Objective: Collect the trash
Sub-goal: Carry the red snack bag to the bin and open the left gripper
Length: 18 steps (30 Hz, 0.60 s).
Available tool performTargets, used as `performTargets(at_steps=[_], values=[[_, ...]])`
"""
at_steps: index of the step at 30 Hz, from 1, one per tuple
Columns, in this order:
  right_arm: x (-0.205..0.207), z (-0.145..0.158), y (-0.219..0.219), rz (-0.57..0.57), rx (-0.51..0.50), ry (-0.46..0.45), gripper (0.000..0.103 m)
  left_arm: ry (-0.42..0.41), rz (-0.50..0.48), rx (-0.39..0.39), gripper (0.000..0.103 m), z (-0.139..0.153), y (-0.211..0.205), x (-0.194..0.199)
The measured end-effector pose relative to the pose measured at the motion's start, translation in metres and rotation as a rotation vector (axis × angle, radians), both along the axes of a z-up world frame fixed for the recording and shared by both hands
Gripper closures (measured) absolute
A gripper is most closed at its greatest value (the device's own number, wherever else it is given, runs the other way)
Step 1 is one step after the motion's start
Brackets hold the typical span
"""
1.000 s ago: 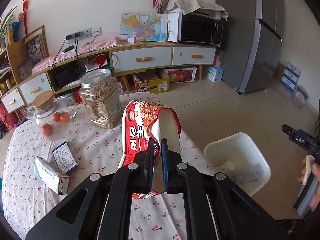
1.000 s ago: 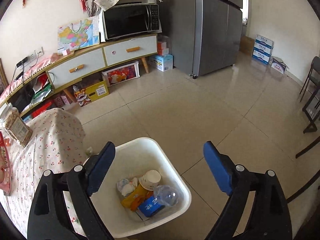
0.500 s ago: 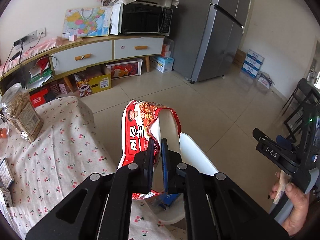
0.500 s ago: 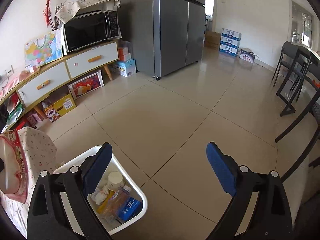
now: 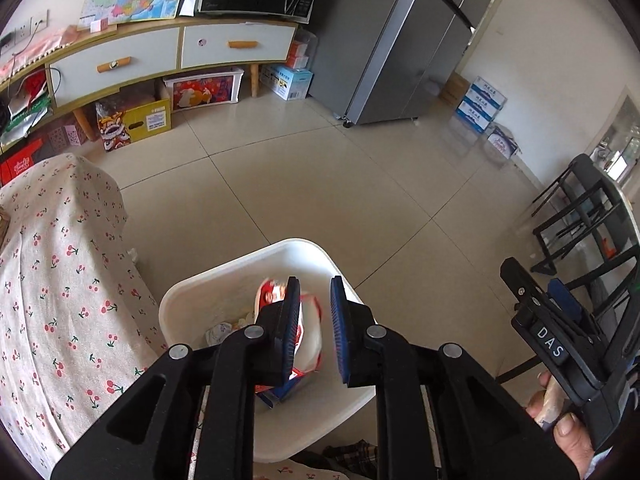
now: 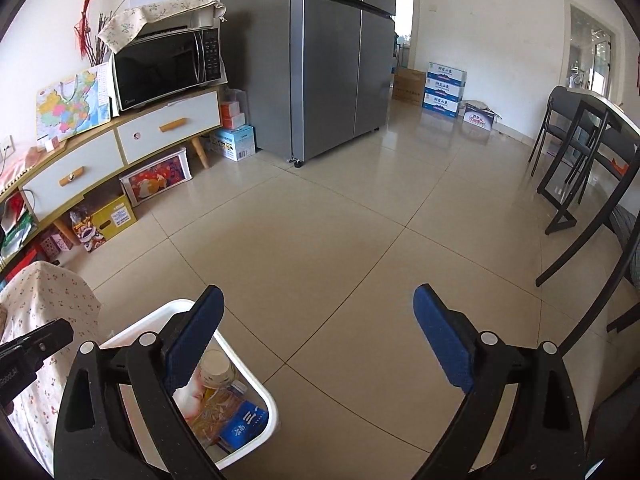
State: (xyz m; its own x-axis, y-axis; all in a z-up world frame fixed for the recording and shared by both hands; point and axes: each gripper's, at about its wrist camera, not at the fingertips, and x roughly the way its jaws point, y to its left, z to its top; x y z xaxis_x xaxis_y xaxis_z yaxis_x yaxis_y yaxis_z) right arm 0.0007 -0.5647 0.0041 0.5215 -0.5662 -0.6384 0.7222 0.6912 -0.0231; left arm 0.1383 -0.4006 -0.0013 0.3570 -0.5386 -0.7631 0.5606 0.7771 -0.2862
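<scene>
Your left gripper [image 5: 315,322] is opening over the white bin [image 5: 192,300], red wrapper [image 5: 310,330] loose between its pads; your right gripper [image 6: 316,340] (jaws wide, empty) alone shows a paper cup [image 6: 216,368] inside.

Bright even daylight, soft glare on the tiled floor [image 6: 320,240] near the doorway, strong fisheye bending and dark corners, red wrapper [image 5: 276,296] motion-blurred, faint shadows.
</scene>
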Motion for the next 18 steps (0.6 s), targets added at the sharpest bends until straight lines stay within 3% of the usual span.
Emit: performTargets(at_steps=[3,7,11,18], values=[[0.001,0.0,0.003,0.014,-0.004,0.007,0.011,-0.035,0.024,0.041,0.084,0.001,0.007,-0.004],[0.009,0.003,0.019,0.056,-0.043,0.021,0.011,-0.092,0.085,0.105,0.064,0.002,0.024,-0.01],[0.017,0.006,0.041,0.113,-0.077,0.03,0.007,-0.137,0.131,0.156,0.063,0.005,0.042,-0.014],[0.037,0.009,0.084,0.212,-0.099,0.045,0.007,-0.205,0.229,0.235,0.044,0.007,0.087,-0.016]])
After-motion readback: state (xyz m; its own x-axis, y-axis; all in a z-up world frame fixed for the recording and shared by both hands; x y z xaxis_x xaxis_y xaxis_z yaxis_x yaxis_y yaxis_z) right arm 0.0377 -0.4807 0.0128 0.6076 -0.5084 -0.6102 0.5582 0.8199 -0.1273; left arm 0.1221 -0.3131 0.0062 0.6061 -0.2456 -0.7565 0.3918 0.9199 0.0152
